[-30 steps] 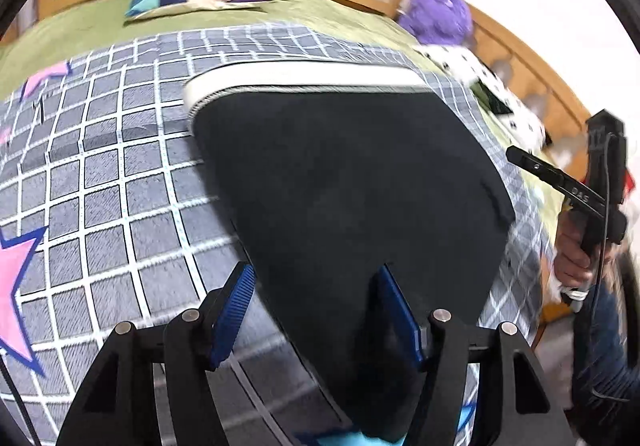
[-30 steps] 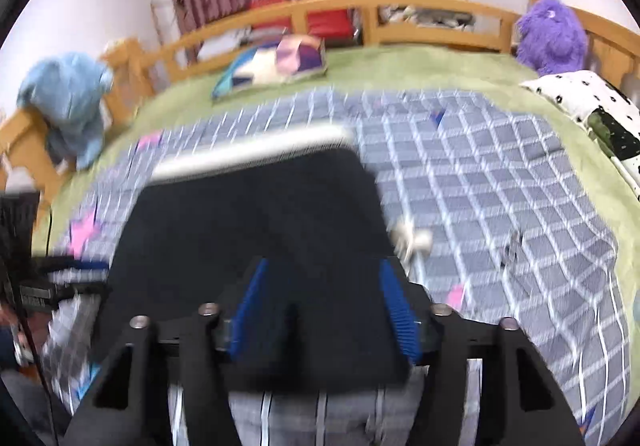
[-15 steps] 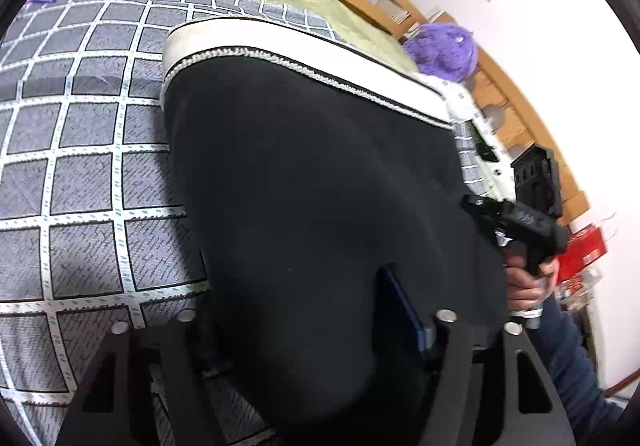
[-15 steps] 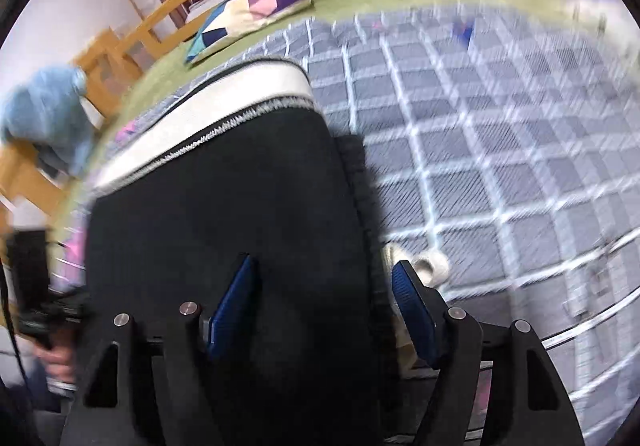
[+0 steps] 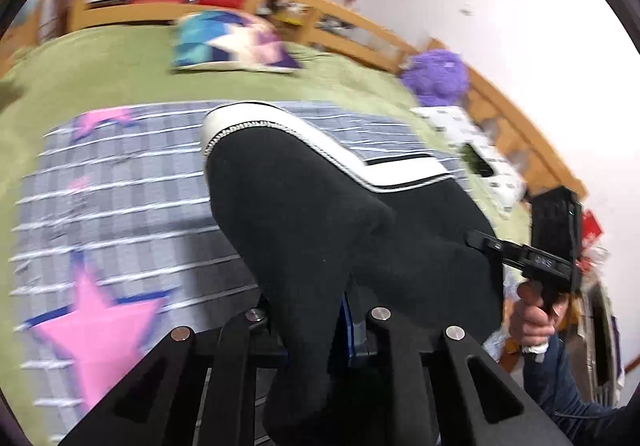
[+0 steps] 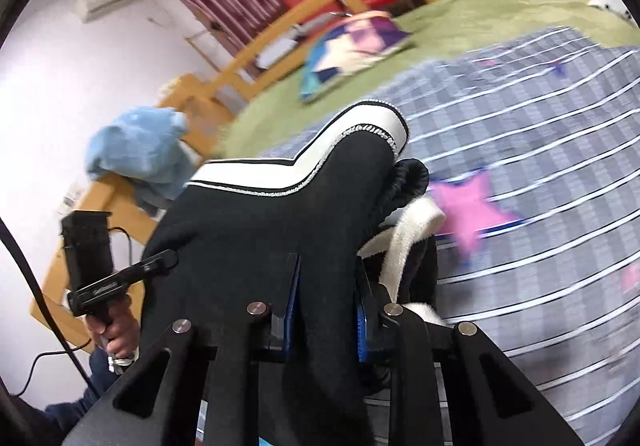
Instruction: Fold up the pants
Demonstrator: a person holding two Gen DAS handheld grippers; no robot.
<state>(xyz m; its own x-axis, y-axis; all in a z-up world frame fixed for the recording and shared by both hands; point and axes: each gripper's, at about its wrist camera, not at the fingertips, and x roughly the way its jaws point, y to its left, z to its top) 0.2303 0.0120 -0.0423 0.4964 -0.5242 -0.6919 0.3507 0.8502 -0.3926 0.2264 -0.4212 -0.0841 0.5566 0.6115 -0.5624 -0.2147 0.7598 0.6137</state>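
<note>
The black pants with a white side stripe hang lifted above the checked blanket. My left gripper is shut on the near edge of the black cloth, which drapes over its fingers. My right gripper is shut on the other near edge of the pants; a white drawstring and the gathered waistband bunch at its right. Each gripper shows in the other's view, the right one and the left one, both pinching the cloth.
A patterned pillow lies on the green bedspread beyond the blanket. A purple plush toy and a spotted cloth sit at the right rail, a blue plush at the left rail. Wooden bed rails ring the bed.
Both grippers have closed on the near edge of the pants and raised it off the blanket. The cloth now sags between them in a fold.
</note>
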